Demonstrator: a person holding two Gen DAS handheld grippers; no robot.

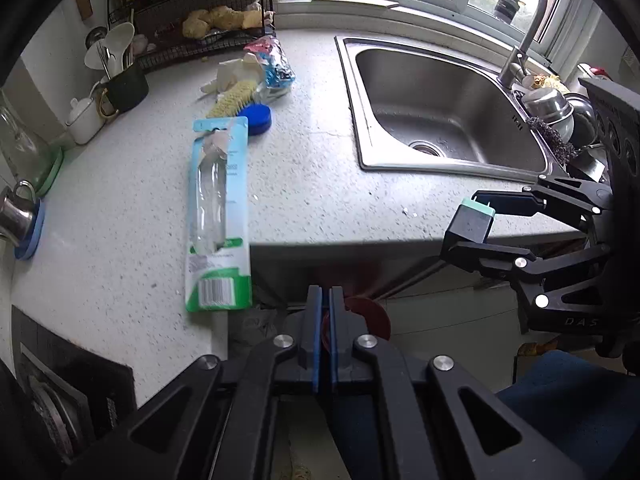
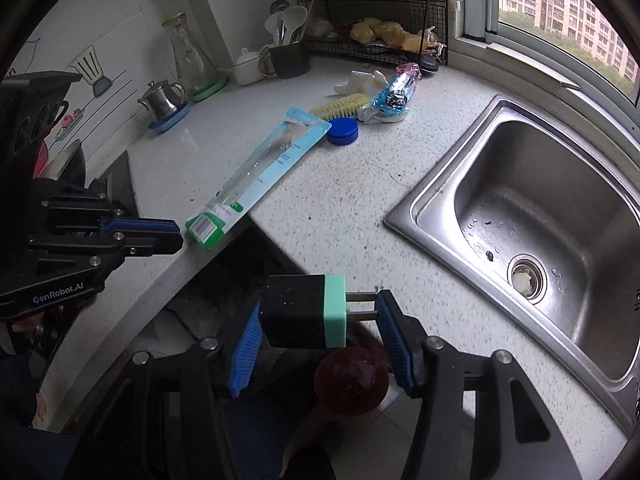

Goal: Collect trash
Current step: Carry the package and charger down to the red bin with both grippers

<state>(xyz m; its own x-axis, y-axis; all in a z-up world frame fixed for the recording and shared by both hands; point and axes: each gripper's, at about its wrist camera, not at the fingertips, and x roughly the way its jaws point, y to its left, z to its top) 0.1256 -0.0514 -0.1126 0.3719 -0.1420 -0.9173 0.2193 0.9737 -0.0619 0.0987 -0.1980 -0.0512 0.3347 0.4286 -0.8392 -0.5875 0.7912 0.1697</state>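
A stainless sink [image 2: 532, 216] set into a speckled white countertop [image 1: 304, 184] holds only water drops and a pale scrap in its drain [image 2: 525, 276]. At upper left of the left wrist view, a dark utensil crock [image 1: 126, 88] holds white spoons beside a small white lidded pot [image 1: 83, 118], and a black wire rack [image 1: 208, 28] carries knobbly ginger roots and yellow packets on top. A red round bin or bowl [image 2: 352, 380] shows on the tiled floor below the counter edge; its contents cannot be made out.

The right gripper [image 2: 320, 322], low centre in its own view, is clamped on a black plug adapter with a mint-green face [image 2: 304, 312], its blue pads pressing the body and the prongs. The left gripper [image 1: 325, 332] hangs past the counter edge with its blue pads together, nothing between them.

Trash lies on the counter: an empty toothbrush blister pack [image 1: 219, 216], barcode end overhanging the edge at centre left; farther back a crumpled foil wrapper [image 1: 276, 66] and white tissue [image 1: 228, 76], next to a scrubbing brush [image 1: 234, 98] and a blue round lid [image 1: 258, 118]. A steel teapot [image 2: 162, 98] on a blue saucer and a glass carafe [image 2: 192, 60] stand along the tiled wall. A gooseneck faucet [image 1: 524, 28] rises before a window at upper right.
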